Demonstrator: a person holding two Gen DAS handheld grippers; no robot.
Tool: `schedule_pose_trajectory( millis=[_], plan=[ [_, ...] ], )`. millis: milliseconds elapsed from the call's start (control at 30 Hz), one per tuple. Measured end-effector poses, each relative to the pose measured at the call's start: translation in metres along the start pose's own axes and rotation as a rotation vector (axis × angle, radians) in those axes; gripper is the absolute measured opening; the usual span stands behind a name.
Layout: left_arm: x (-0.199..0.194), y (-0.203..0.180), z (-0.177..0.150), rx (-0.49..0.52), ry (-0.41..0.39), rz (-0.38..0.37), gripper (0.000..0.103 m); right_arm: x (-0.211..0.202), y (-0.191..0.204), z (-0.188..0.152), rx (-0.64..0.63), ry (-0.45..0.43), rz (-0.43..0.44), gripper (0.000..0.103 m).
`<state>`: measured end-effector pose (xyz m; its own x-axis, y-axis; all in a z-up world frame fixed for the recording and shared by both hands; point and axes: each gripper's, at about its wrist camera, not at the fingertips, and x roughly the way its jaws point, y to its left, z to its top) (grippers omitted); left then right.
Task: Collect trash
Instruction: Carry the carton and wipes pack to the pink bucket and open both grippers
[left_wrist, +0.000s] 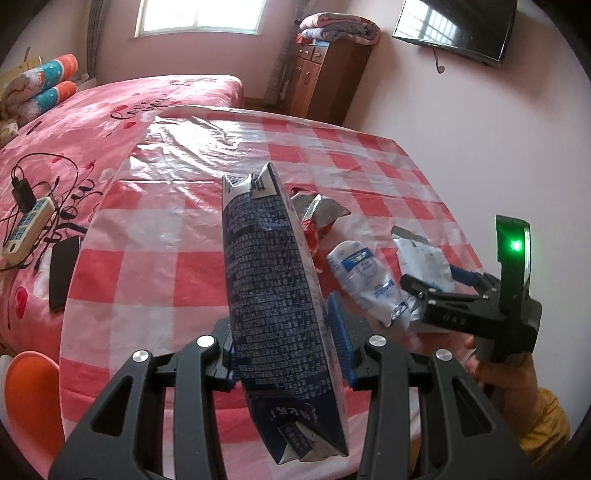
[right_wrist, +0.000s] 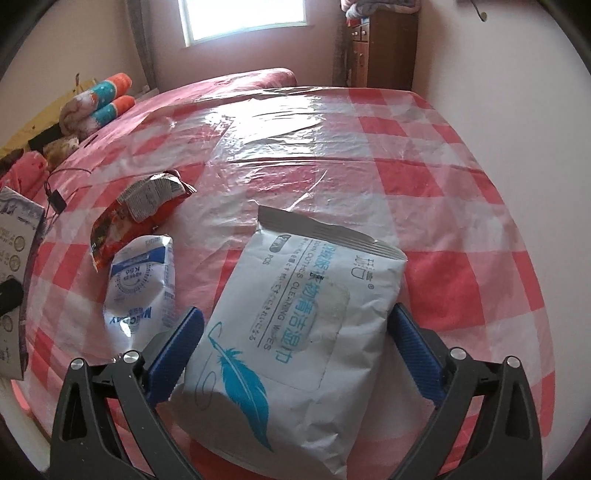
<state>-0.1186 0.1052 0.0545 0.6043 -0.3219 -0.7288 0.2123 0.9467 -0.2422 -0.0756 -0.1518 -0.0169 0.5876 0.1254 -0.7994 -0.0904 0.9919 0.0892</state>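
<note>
My left gripper (left_wrist: 284, 314) is shut on a tall dark blue drink carton (left_wrist: 269, 277), held above the red-and-white checked table (left_wrist: 155, 236); the carton's edge also shows at far left (right_wrist: 14, 258). On the table lie a red snack wrapper (left_wrist: 317, 218) (right_wrist: 140, 218), a white and blue pouch (left_wrist: 362, 273) (right_wrist: 144, 280) and a white wet-wipes pack (left_wrist: 421, 258) (right_wrist: 306, 314). My right gripper (right_wrist: 295, 332) (left_wrist: 439, 280) stands wide open over the wipes pack. One blue pad sits at each side of the pack, which rests on the table.
A bed with a pink cover (left_wrist: 74, 129) borders the table on the left; a power strip with cables (left_wrist: 26, 229) and a black phone (left_wrist: 64, 273) lie on it. An orange seat (left_wrist: 29, 398) is at lower left. A person's hand (left_wrist: 509, 380) holds the right gripper. A wooden cabinet (left_wrist: 325, 77) stands beyond.
</note>
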Motion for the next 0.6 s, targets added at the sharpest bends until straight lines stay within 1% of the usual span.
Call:
schedule_pose_trajectory(
  millis=[67,200,400,600],
  plan=[
    [-0.001,0.002,-0.005,0.008,0.000,0.002,0.042,0.000,0.001,0.000,-0.023,0.003,-0.002,0.096],
    [-0.001,0.006,-0.010,0.014,0.001,-0.004,0.042,-0.005,-0.003,-0.003,-0.042,-0.007,0.006,0.086],
    [0.000,0.015,-0.017,-0.001,0.008,-0.017,0.042,-0.009,-0.007,-0.006,-0.052,-0.021,0.029,0.081],
    [0.002,0.021,-0.022,-0.017,0.012,-0.040,0.042,-0.014,-0.012,-0.007,-0.022,-0.052,0.041,0.079]
  ],
)
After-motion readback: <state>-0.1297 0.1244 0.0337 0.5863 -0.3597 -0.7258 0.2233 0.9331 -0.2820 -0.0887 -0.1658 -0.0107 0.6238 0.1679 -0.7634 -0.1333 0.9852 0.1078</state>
